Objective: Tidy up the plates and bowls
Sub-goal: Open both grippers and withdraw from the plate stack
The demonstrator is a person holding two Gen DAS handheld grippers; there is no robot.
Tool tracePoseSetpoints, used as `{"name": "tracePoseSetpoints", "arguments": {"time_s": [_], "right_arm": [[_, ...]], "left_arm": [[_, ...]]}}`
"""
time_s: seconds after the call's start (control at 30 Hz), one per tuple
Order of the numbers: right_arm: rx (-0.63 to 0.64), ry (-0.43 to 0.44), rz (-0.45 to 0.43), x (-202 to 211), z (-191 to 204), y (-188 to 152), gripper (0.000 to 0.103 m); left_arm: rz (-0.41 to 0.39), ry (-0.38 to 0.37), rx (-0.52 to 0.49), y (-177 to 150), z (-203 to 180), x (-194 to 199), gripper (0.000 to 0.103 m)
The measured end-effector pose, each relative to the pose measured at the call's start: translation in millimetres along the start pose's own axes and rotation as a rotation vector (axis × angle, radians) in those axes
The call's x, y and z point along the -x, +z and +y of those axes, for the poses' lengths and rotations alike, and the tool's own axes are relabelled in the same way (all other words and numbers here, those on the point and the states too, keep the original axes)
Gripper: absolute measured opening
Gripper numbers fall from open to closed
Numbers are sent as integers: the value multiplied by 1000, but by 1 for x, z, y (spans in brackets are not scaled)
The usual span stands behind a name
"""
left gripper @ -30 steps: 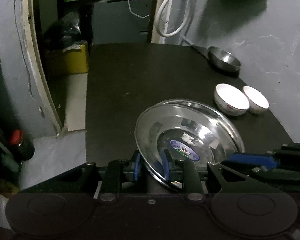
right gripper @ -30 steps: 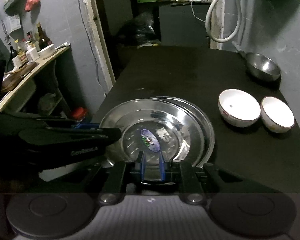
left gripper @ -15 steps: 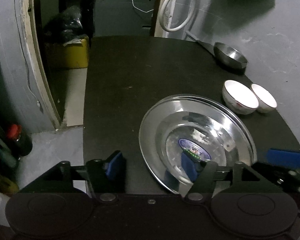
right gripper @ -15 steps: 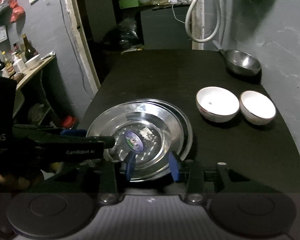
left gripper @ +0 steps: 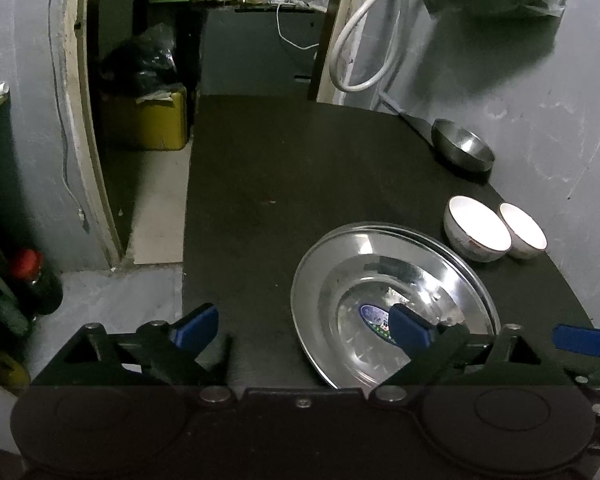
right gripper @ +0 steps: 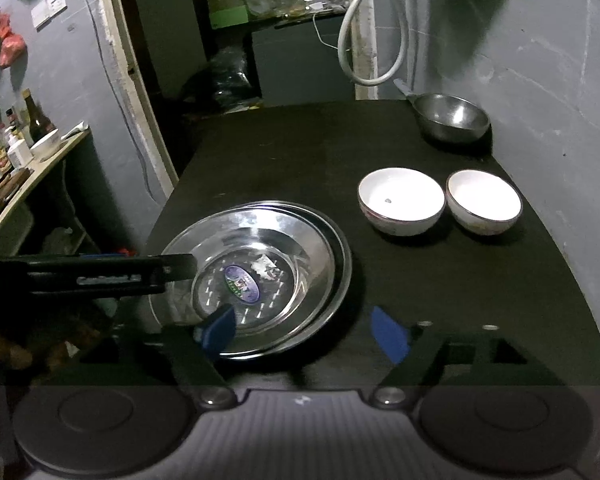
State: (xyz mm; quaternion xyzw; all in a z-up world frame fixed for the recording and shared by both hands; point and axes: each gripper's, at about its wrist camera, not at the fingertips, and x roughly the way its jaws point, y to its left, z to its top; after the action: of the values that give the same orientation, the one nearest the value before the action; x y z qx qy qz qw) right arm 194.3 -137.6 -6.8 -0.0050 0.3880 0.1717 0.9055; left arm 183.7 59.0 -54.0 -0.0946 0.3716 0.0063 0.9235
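Two steel plates (right gripper: 256, 276) are seen stacked, one nested in the other, at lower centre of the right wrist view, resting on a dark worktop (right gripper: 308, 148). An oval label is carried on the floor of the upper plate. In the left wrist view the same stack is placed at lower right, its near rim cut off by the tool's body.

The left hand-held gripper (left gripper: 304, 326) is shown with its jaws opening wide. One blue pad (left gripper: 196, 326) is held over the bare worktop to the left of the stack, while the other is poised above the upper plate's inside; neither is pressed against the metal. The right hand-held gripper (right gripper: 304, 330) is likewise caught with its jaws opening, one pad being set over the stack's near rim and the other over the dark surface to its right, nothing being gripped.

Two white bowls (right gripper: 440, 202) are stood side by side to the right of the stack, just apart from each other. A steel bowl (right gripper: 452, 118) is placed further back, in the upper right of the frame, close to the grey wall (right gripper: 548, 92). A looped white hose (right gripper: 364, 32) is hung by the door frame at upper centre.
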Motion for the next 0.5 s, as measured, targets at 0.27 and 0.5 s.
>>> {"name": "tracePoseSetpoints", "arguments": {"time_s": [0.27,0.5], "right_arm": [[-48,13,2,-2,-12,-1,103],[-35,-47,-49,3,-39,17,103]], "left_arm": [[-5,0,27,11,1,7,102],[19,-15,41,38,-8,-4,102]]}}
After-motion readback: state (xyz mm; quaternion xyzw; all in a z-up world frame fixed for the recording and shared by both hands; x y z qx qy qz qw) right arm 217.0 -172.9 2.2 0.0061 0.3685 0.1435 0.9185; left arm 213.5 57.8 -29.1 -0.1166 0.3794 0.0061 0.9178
